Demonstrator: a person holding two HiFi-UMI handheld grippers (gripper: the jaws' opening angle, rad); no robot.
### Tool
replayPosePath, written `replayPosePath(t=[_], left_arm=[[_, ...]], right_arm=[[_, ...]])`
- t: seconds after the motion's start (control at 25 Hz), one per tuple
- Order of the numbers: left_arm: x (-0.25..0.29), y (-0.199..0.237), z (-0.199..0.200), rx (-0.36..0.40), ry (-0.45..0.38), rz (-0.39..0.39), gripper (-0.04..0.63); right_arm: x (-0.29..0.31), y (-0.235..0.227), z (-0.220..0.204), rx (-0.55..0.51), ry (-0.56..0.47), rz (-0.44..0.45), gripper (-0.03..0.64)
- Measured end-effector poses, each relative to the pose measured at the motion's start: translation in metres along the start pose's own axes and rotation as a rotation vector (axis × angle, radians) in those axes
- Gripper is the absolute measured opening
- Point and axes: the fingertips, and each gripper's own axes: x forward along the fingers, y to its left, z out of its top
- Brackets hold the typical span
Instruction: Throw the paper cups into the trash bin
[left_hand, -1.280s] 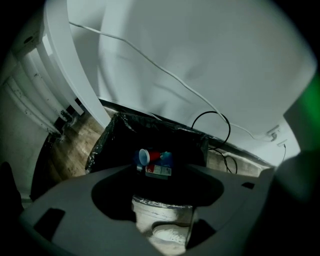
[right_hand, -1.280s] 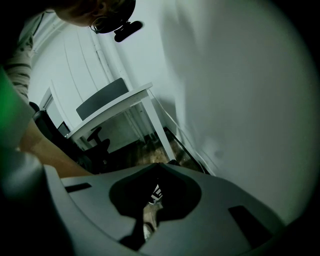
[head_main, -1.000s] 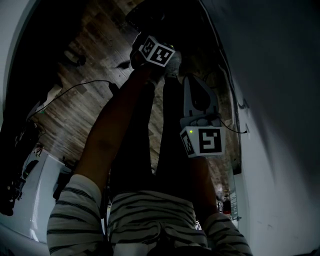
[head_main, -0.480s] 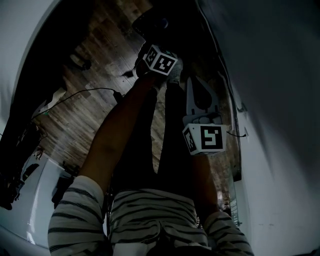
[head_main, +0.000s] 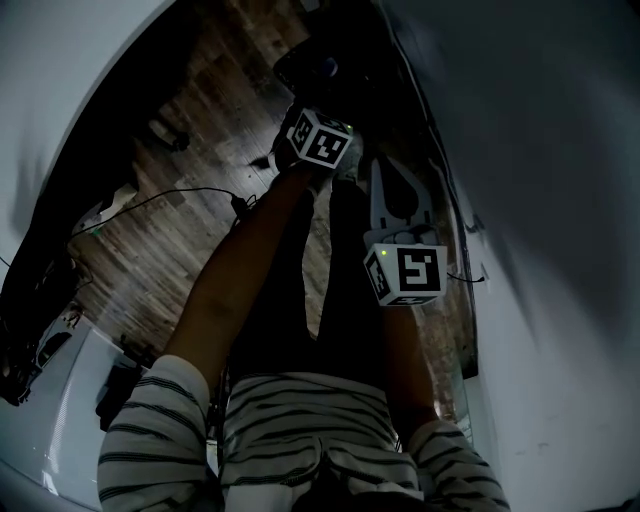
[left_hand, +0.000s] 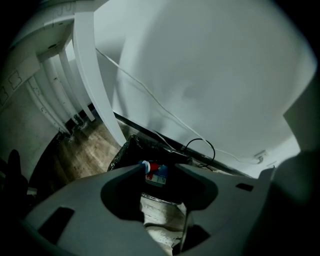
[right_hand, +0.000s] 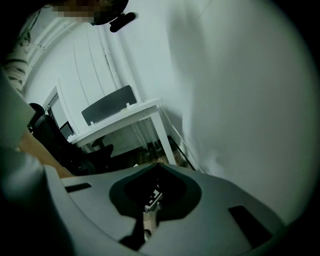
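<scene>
The trash bin (left_hand: 124, 149), lined with a black bag, stands on the wood floor by the white wall. My left gripper (left_hand: 160, 170) hangs above it, pointing steeply down. Its jaws have just been closing and still stand apart, with nothing between them. Through the gap I see a red-and-blue item (left_hand: 155, 173) and pale crumpled paper (left_hand: 161, 216) inside the bin. In the head view the left gripper's marker cube (head_main: 320, 142) sits just below the dark bin (head_main: 306, 70). My right gripper (right_hand: 156, 167) is beside it with its tips touching, holding nothing I can see.
A white wall (head_main: 540, 200) runs along the right, with a cable loop (left_hand: 201, 149) at its foot. A thin cable (head_main: 190, 192) crosses the wood floor. A white table (right_hand: 120, 117) with a dark chair (right_hand: 107, 106) stands further off. A white cabinet (head_main: 60, 400) is at lower left.
Both grippers have come up a little toward the head camera. The left marker cube sits slightly lower in the picture, and the bin shows more fully above it.
</scene>
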Motion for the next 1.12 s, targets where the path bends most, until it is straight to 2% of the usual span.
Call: replayPosePath(t=[0.44, 0.88, 1.12], left_arm=[[-0.047, 0.000, 0.014, -0.048, -0.048, 0.006, 0.146], [-0.117, -0.003, 0.025, -0.096, -0.113, 0.019, 0.090], [-0.161, 0.000, 0.032, -0.184, -0.179, 0.017, 0.063]], right_arm=[[-0.013, 0.016, 0.018, -0.035, -0.019, 0.018, 0.009], [-0.036, 0.037, 0.035, -0.065, -0.018, 0.032, 0.009], [-0.051, 0.060, 0.051, -0.105, -0.028, 0.060, 0.009]])
